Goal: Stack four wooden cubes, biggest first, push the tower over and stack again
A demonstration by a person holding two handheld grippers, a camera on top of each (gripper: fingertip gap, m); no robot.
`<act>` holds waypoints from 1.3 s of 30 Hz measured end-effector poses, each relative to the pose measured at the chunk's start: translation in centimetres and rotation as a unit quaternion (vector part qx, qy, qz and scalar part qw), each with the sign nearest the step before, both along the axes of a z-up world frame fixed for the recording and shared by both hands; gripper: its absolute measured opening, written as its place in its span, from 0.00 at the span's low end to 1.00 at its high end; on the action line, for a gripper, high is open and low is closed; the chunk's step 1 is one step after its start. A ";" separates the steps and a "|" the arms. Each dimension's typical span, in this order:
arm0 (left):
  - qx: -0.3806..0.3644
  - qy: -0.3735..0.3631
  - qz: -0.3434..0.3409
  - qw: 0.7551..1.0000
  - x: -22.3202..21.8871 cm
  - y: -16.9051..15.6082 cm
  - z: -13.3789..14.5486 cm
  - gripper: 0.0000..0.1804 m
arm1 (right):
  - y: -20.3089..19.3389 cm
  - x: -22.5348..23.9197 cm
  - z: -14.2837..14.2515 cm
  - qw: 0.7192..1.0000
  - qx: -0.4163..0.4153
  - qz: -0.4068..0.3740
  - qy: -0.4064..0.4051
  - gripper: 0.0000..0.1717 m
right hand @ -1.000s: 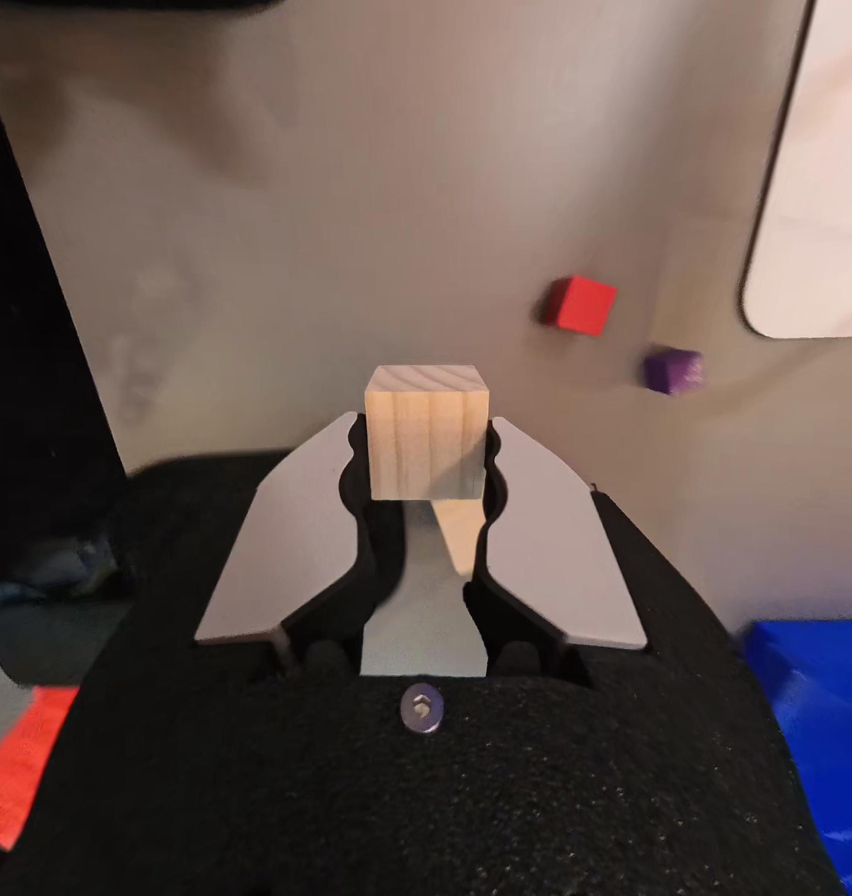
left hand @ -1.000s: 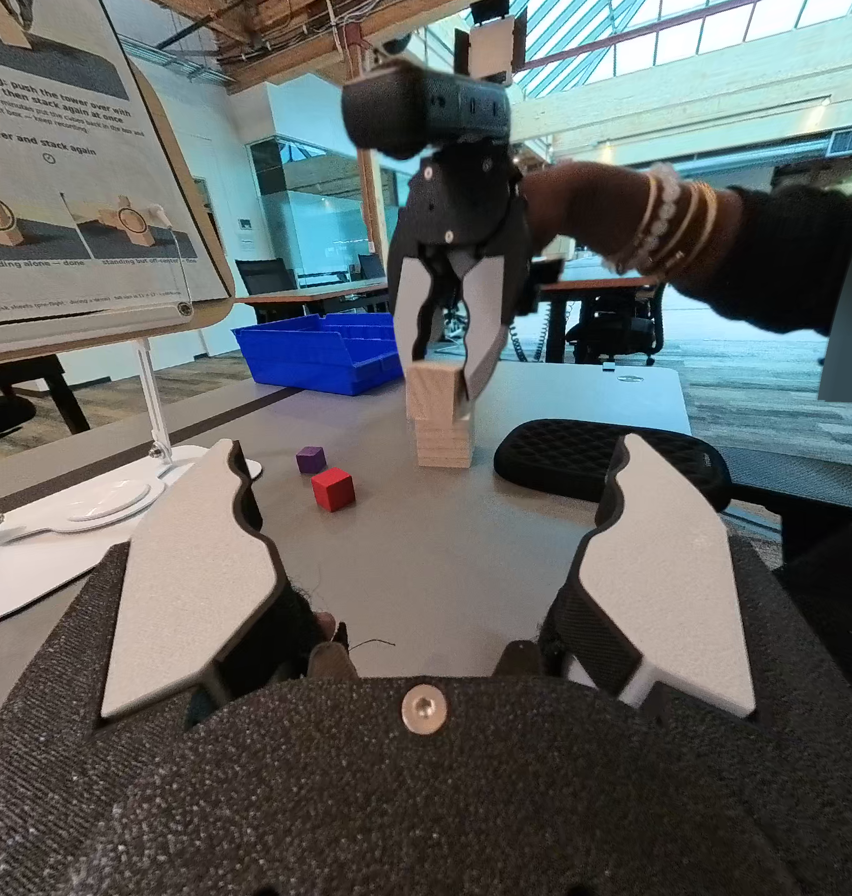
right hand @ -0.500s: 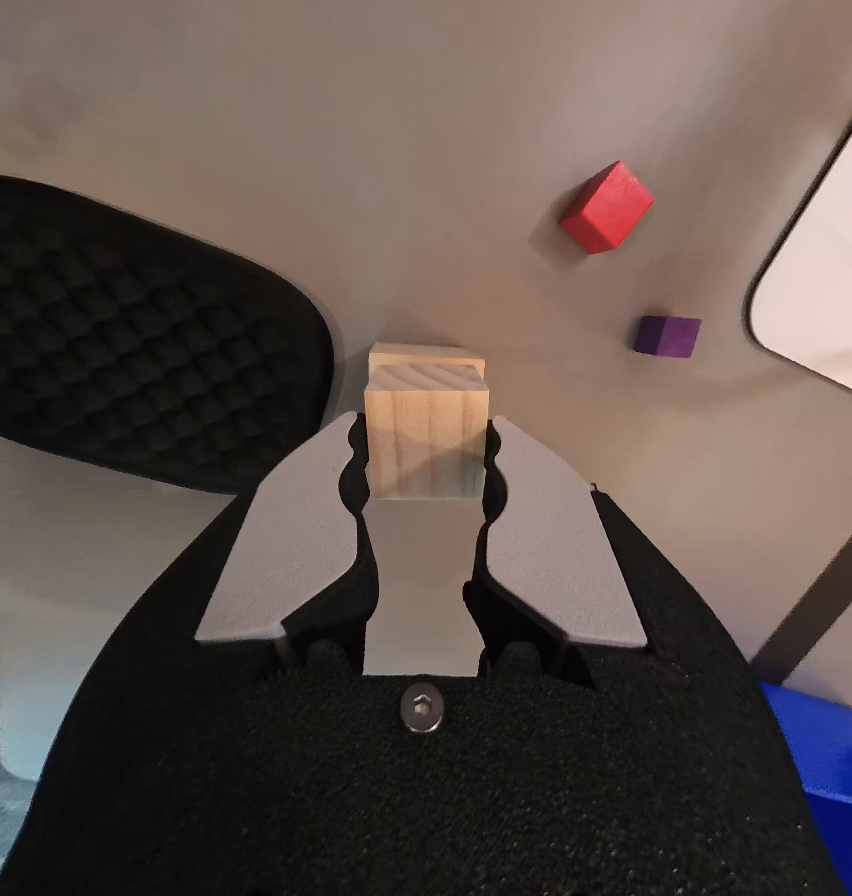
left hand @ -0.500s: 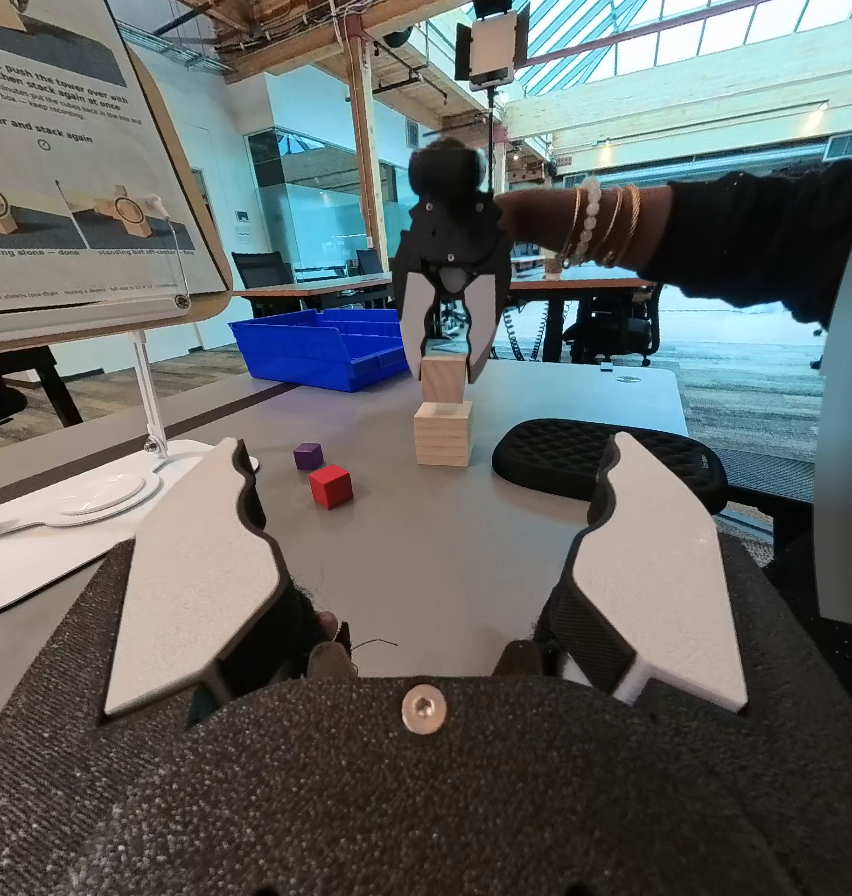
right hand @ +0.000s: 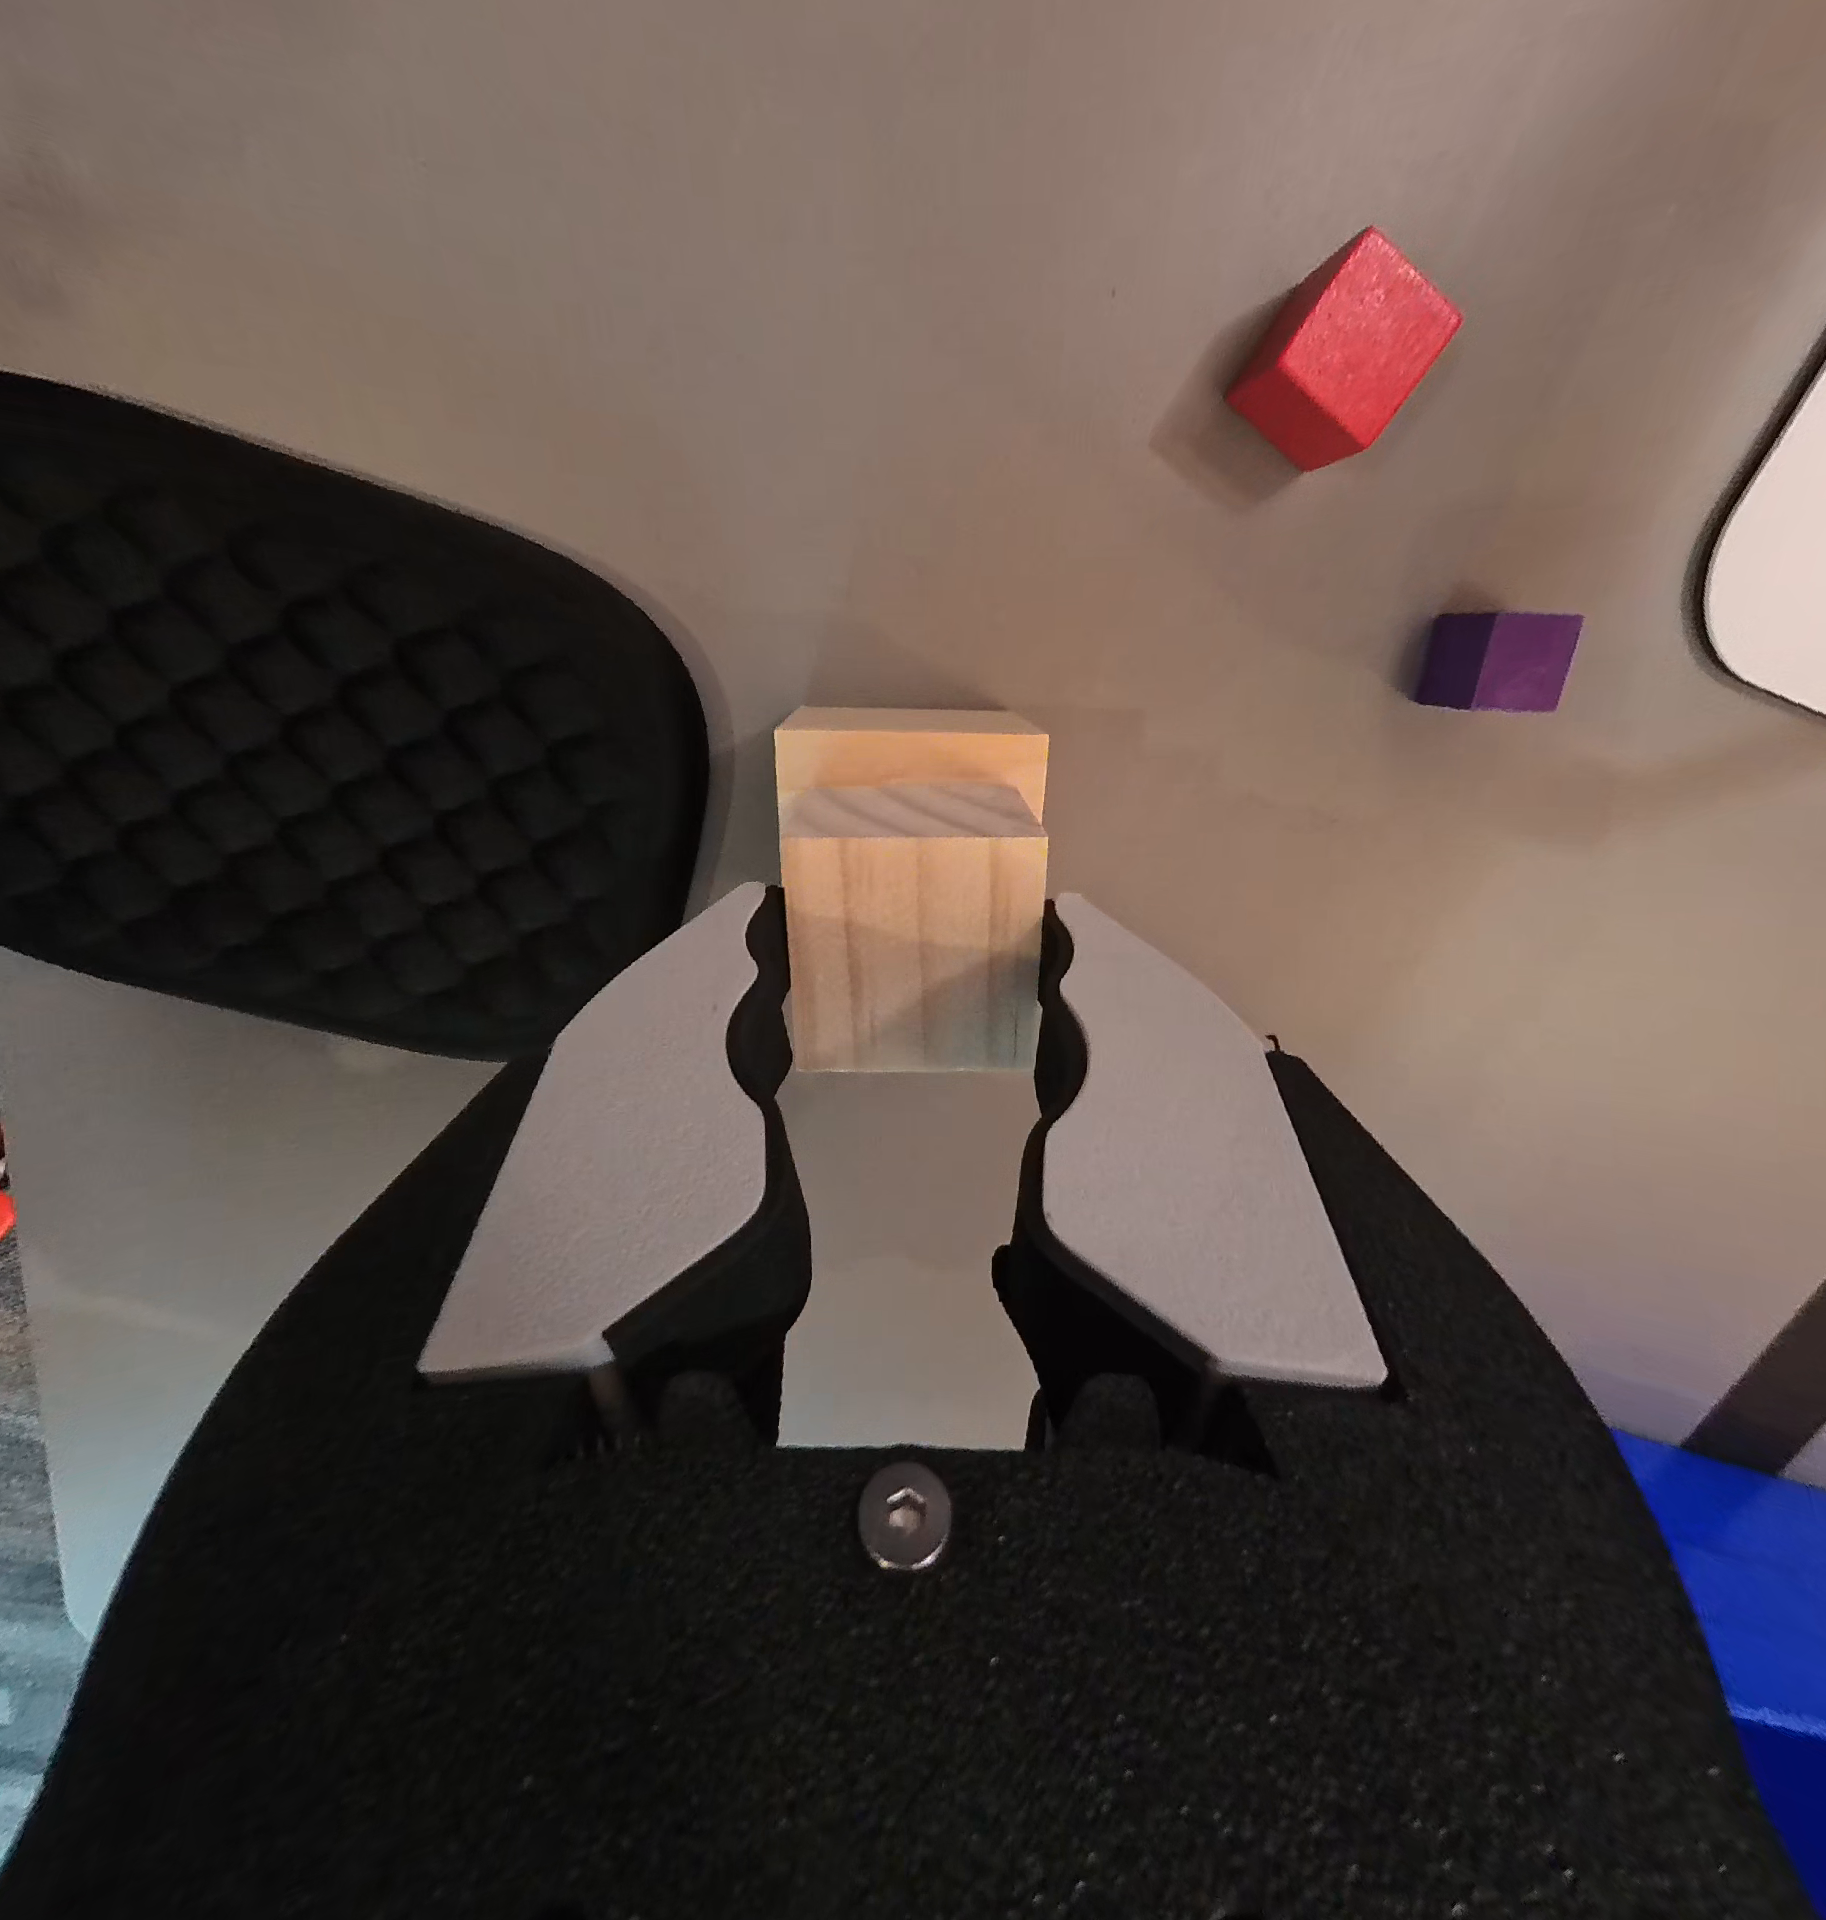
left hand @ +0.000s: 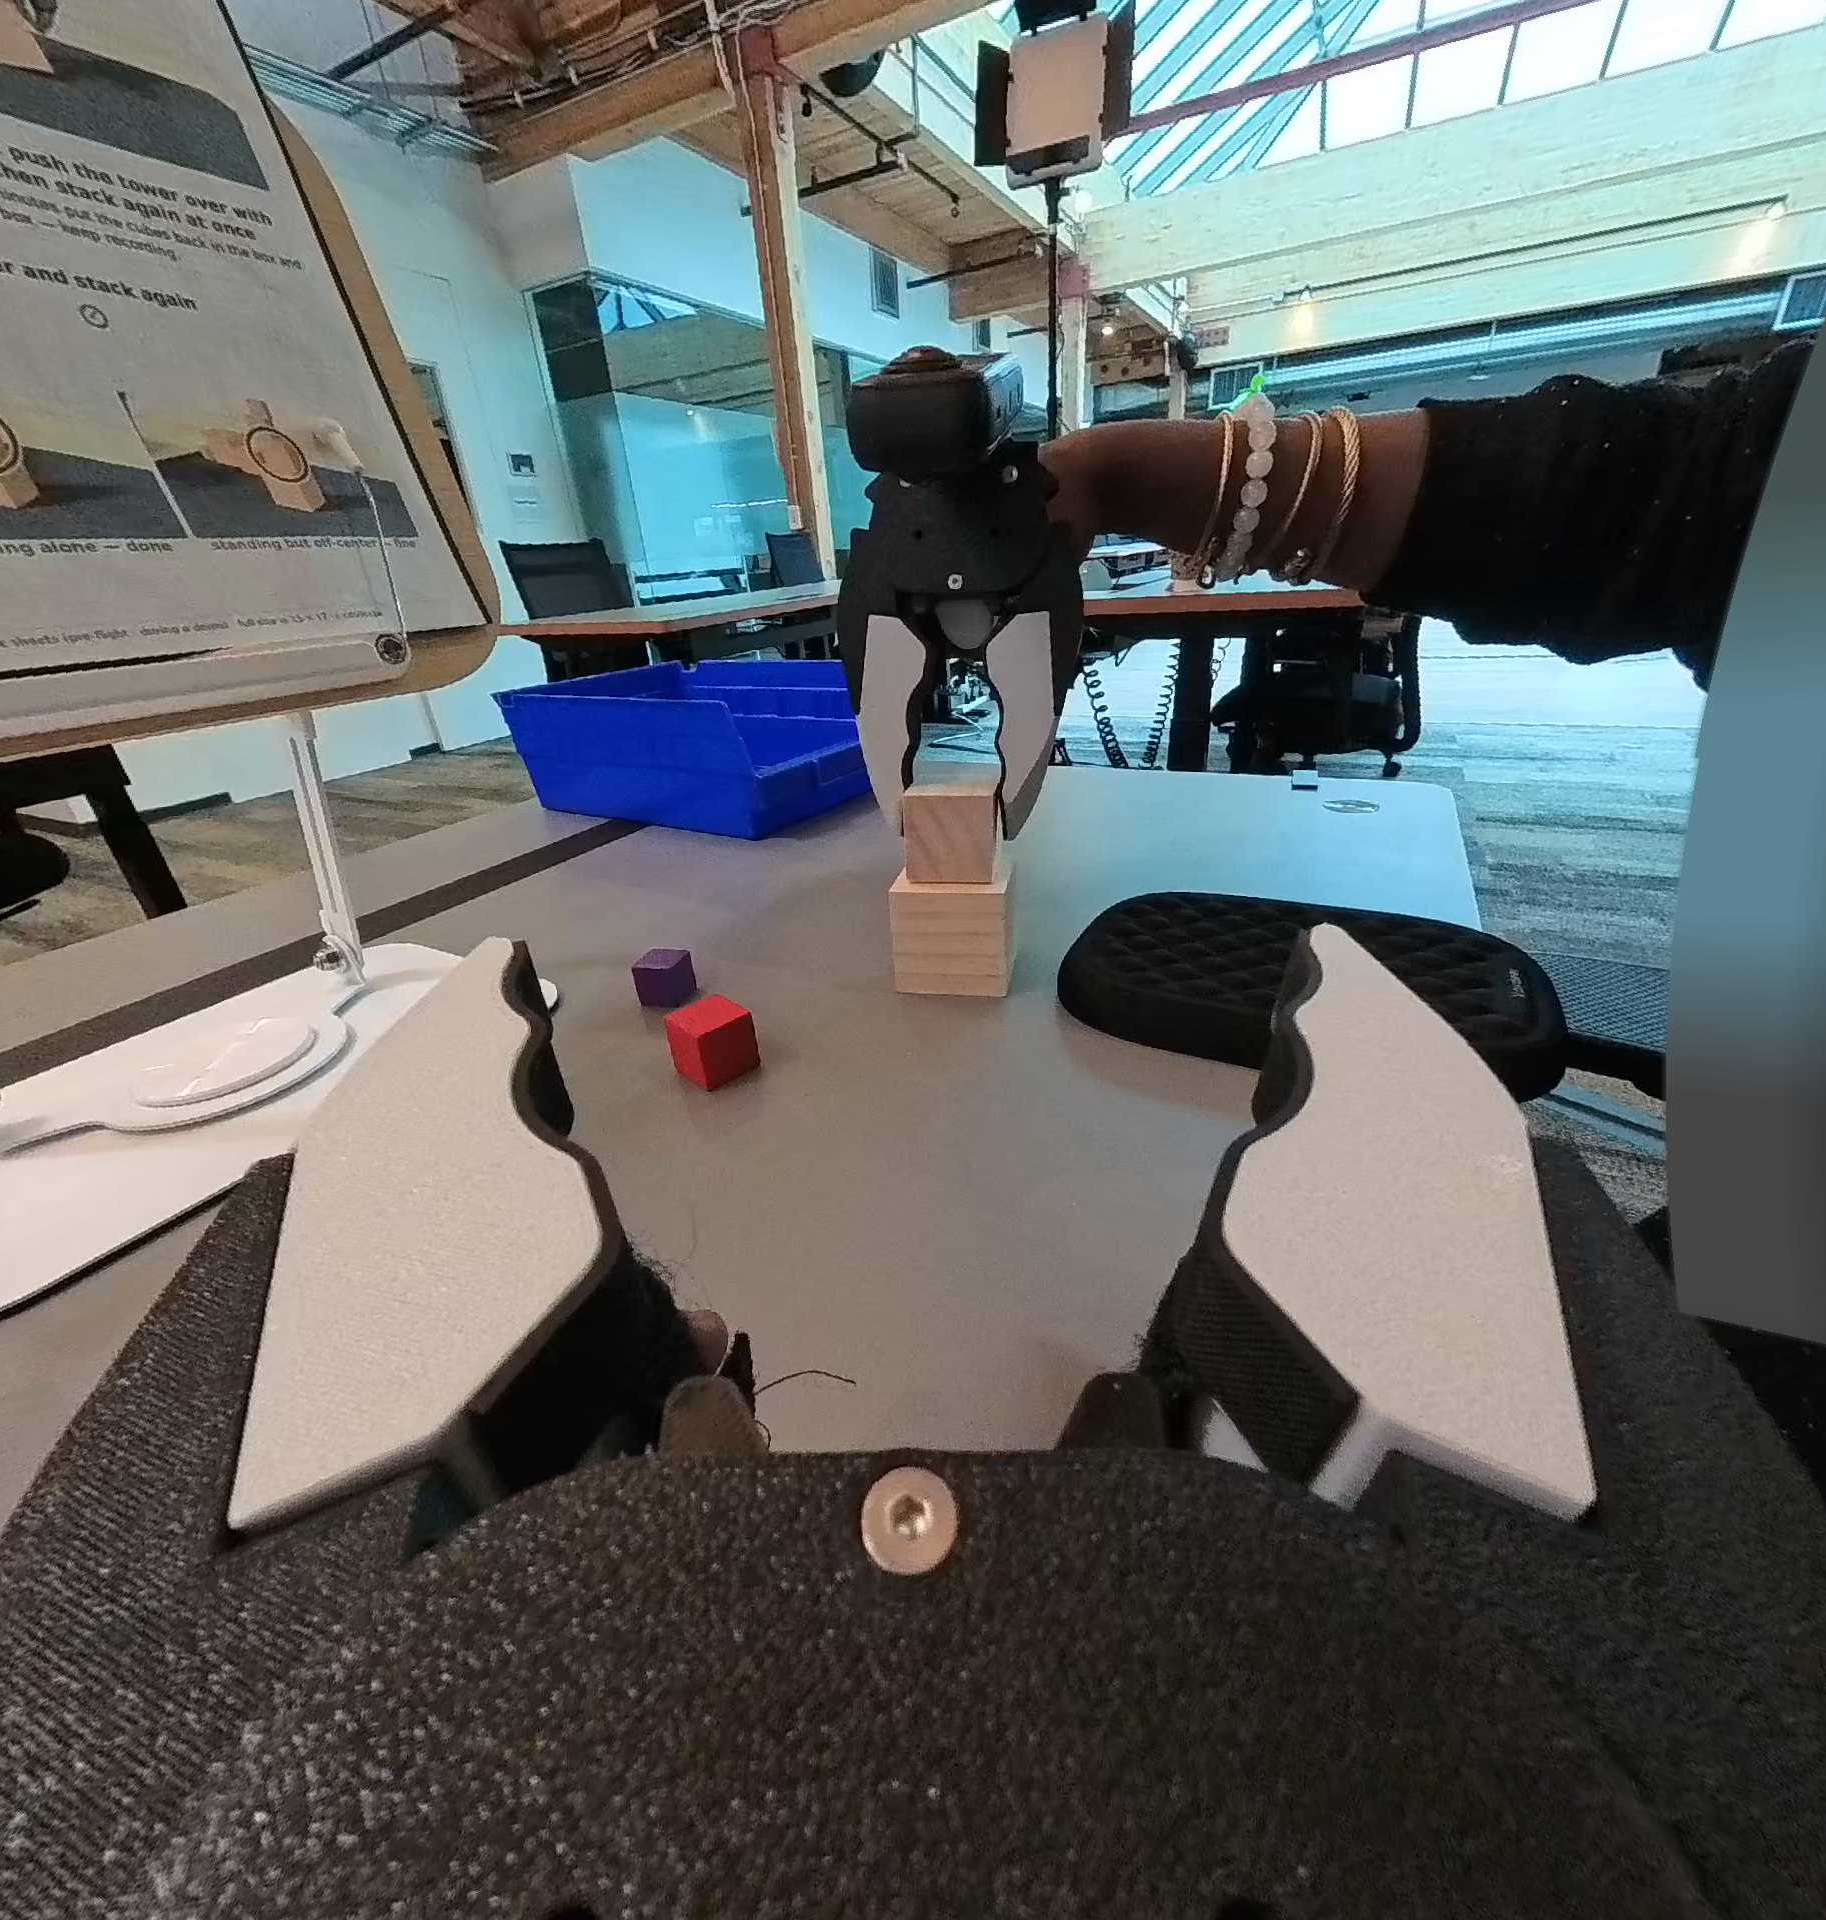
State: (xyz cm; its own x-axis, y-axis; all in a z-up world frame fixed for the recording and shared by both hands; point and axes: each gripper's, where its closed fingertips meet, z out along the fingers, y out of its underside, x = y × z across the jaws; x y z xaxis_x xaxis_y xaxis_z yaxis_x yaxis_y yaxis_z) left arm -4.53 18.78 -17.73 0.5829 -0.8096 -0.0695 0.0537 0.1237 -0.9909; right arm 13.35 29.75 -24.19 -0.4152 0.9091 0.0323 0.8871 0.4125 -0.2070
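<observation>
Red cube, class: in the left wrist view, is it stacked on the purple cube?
No: the red cube sits on the table beside the purple cube.

Left claw (left hand: 914,1049), foreground: fingers wide apart, nothing between them, low over the grey bench (left hand: 940,1195). Beyond it, the right claw (left hand: 956,805) points down, pads pressed on a small wooden cube (left hand: 948,836) resting on a larger wooden cube (left hand: 950,935). Left of the stack: purple cube (left hand: 665,977), red cube (left hand: 711,1041). Behind: blue bin (left hand: 680,743). Right: black pad (left hand: 1200,966).
</observation>
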 end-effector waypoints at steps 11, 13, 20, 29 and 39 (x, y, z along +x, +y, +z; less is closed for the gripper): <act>0.002 0.002 -0.002 1.000 0.1 0.0 0.0 0.71 | 0.0 -0.1 0.0 1.000 0.000 -0.012 -0.002 0.26; 0.001 0.003 -0.002 1.000 0.1 0.0 -0.1 0.71 | -0.1 -0.1 0.0 1.000 -0.002 -0.015 -0.002 0.26; 0.002 0.003 -0.002 1.000 0.1 0.0 -0.1 0.70 | -0.1 -0.2 0.0 1.000 0.000 -0.018 -0.004 0.26; 0.003 0.006 -0.003 1.000 0.2 0.0 -0.1 0.70 | 0.0 -0.4 0.0 1.000 0.001 -0.021 -0.004 0.26; 0.004 0.006 -0.004 1.000 0.2 0.0 -0.1 0.69 | -0.2 -1.6 2.3 0.998 -0.010 -0.047 0.038 0.42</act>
State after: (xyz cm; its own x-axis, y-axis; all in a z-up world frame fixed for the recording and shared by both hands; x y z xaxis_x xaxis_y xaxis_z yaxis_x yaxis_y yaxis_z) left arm -4.35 18.80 -17.81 0.5758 -0.8134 -0.0826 0.0420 0.1303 -0.9906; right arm 11.76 29.53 -21.88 -0.3253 0.9447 0.0421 0.9031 0.3235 -0.2824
